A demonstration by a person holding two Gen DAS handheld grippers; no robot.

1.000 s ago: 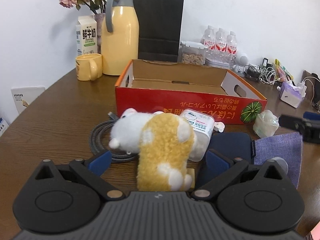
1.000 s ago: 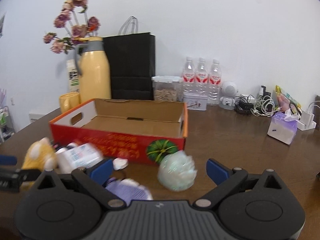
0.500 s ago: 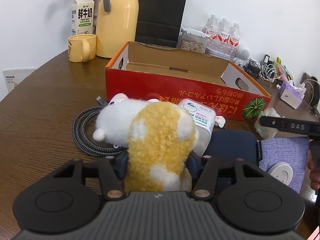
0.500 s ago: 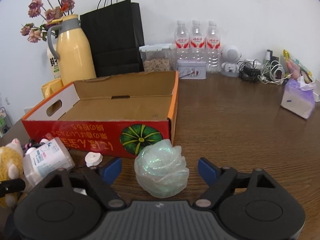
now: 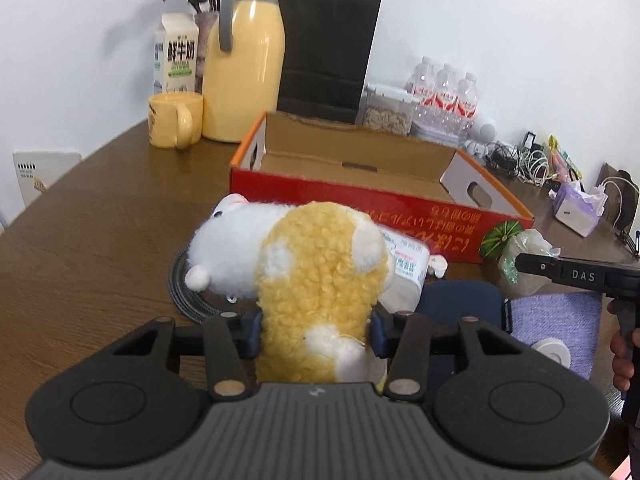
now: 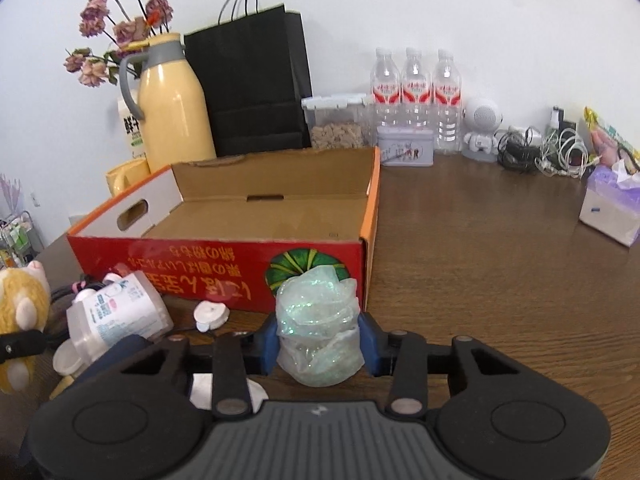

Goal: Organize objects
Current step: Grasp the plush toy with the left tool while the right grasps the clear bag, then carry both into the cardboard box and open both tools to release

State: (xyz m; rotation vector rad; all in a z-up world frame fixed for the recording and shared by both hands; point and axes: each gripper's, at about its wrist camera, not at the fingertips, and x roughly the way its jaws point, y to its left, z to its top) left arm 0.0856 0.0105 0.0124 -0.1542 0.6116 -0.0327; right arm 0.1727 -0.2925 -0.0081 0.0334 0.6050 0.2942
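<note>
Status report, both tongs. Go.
Left tongs shut on plush toy. Right tongs shut on mesh sponge. Cardboard box open ahead, nothing blocking it.

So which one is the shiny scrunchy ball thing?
Find the big red box on the table. The ball sits just in front of its pumpkin picture, squeezed between the right gripper fingers. It is the only pale green, glittery, see-through thing there.

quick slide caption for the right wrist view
Right tool shut on the iridescent mesh puff in front of the open red box.
</note>
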